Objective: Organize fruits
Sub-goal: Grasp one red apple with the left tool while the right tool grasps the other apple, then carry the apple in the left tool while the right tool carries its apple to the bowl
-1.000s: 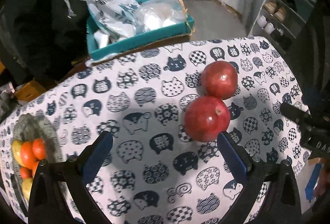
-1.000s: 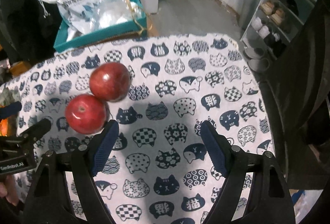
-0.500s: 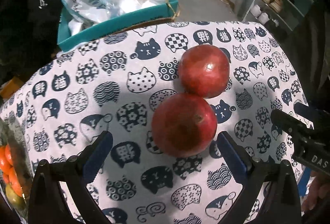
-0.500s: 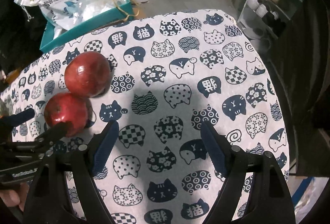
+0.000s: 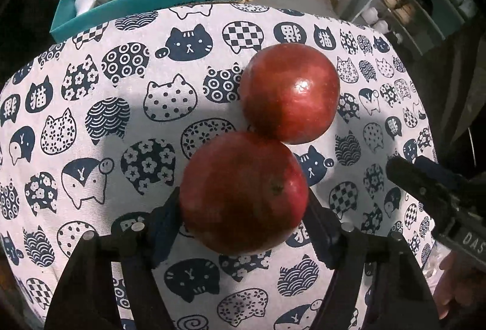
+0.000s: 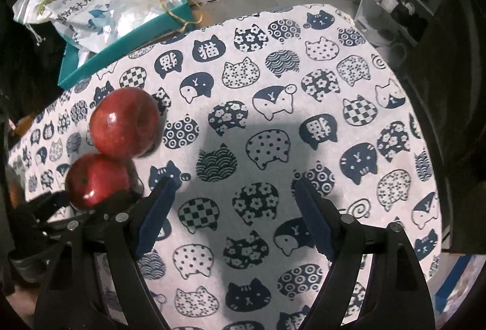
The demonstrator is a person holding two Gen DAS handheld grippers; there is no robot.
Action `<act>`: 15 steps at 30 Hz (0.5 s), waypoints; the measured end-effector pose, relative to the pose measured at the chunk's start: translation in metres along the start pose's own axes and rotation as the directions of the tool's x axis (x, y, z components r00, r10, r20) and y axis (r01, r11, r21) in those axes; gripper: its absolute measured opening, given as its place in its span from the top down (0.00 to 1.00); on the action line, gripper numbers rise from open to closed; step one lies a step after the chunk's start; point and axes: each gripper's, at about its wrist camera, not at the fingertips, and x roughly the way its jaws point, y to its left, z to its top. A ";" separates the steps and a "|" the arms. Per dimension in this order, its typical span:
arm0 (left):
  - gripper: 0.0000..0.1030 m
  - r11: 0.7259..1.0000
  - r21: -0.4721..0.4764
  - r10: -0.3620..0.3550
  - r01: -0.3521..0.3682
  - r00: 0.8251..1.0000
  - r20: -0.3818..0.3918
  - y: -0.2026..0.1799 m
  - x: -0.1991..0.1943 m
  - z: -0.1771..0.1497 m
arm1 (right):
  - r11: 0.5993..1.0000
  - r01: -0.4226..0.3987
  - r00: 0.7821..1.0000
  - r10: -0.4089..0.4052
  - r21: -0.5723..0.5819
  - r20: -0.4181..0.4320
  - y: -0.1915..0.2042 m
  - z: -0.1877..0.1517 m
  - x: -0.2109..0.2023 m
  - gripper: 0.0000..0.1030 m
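- Left wrist view: your left gripper (image 5: 244, 208) is closing its fingers around the near pomegranate (image 5: 243, 193) on the cat-print desk (image 5: 91, 117); it touches the far pomegranate (image 5: 290, 93).
- Right wrist view: your right gripper (image 6: 234, 208) hangs with fingers apart over bare cloth, nothing between them.

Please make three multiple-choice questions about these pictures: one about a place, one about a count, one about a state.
1. Where is the teal box?
A. past the table's far edge
B. on the cloth
C. under a fruit

2. How many red fruits lie on the cat-print cloth?
A. one
B. two
C. four

3. What is between the right gripper fingers?
A. a fruit
B. a bag
C. nothing

Answers: 1 A, it sits beyond the cloth's edge. 2 B, the near red fruit, between the closing left gripper jaws, touches the far red fruit. 3 C, only cloth shows there.
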 end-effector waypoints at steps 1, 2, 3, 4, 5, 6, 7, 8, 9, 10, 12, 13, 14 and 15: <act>0.27 1.000 -0.002 0.001 -0.001 1.000 0.000 0.001 0.000 0.000 | 1.000 -0.017 1.000 0.017 0.008 0.000 0.001 0.002 0.001 0.21; 0.27 1.000 -0.003 0.013 -0.013 1.000 0.002 0.002 -0.002 -0.001 | 1.000 -0.029 1.000 0.029 0.011 0.000 0.002 0.004 0.001 0.21; 0.27 1.000 -0.004 0.024 -0.024 1.000 0.007 0.005 -0.005 -0.002 | 0.999 -0.042 0.999 0.042 0.009 0.001 0.004 0.006 0.002 0.21; 0.27 0.999 -0.004 0.044 -0.044 0.999 0.016 0.009 -0.008 -0.004 | 0.999 -0.052 0.999 0.052 0.004 0.002 0.007 0.008 0.002 0.21; 0.27 0.998 -0.004 0.060 -0.060 0.998 0.023 0.013 -0.010 -0.005 | 0.998 -0.062 0.998 0.062 -0.006 0.002 0.011 0.011 0.003 0.21; 0.27 0.997 -0.006 0.073 -0.073 0.997 0.027 0.017 -0.011 -0.004 | 0.998 -0.067 0.998 0.067 -0.013 0.004 0.014 0.014 0.004 0.21; 0.27 0.997 -0.013 0.082 -0.081 0.996 0.030 0.022 -0.012 -0.004 | 0.997 -0.075 0.997 0.075 -0.019 0.005 0.018 0.016 0.005 0.21; 0.27 0.996 -0.021 0.083 -0.082 0.996 0.032 0.027 -0.014 -0.004 | 0.995 -0.095 0.995 0.095 -0.025 0.004 0.024 0.020 0.007 0.21; 0.27 0.996 -0.028 0.086 -0.085 0.996 0.033 0.032 -0.016 -0.003 | 0.993 -0.113 0.994 0.113 -0.031 0.002 0.029 0.022 0.009 0.21; 0.27 0.995 -0.035 0.097 -0.096 0.995 0.036 0.037 -0.018 -0.003 | 0.991 -0.126 0.992 0.126 -0.036 -0.001 0.034 0.023 0.011 0.21; 0.27 0.991 -0.042 0.127 -0.125 0.991 0.046 0.046 -0.022 -0.004 | 0.987 -0.148 0.989 0.148 -0.054 -0.006 0.047 0.026 0.016 0.20; 0.27 0.990 -0.049 0.135 -0.132 0.990 0.048 0.052 -0.024 -0.004 | 0.985 -0.161 0.987 0.161 -0.059 -0.001 0.052 0.027 0.017 0.20; 0.27 0.989 -0.062 0.134 -0.131 0.990 0.048 0.059 -0.026 -0.004 | 0.979 -0.195 0.981 0.195 -0.061 0.002 0.059 0.028 0.019 0.20; 0.27 0.989 -0.075 0.131 -0.127 0.990 0.048 0.064 -0.027 -0.004 | 0.975 -0.215 0.977 0.215 -0.063 -0.011 0.064 0.029 0.023 0.20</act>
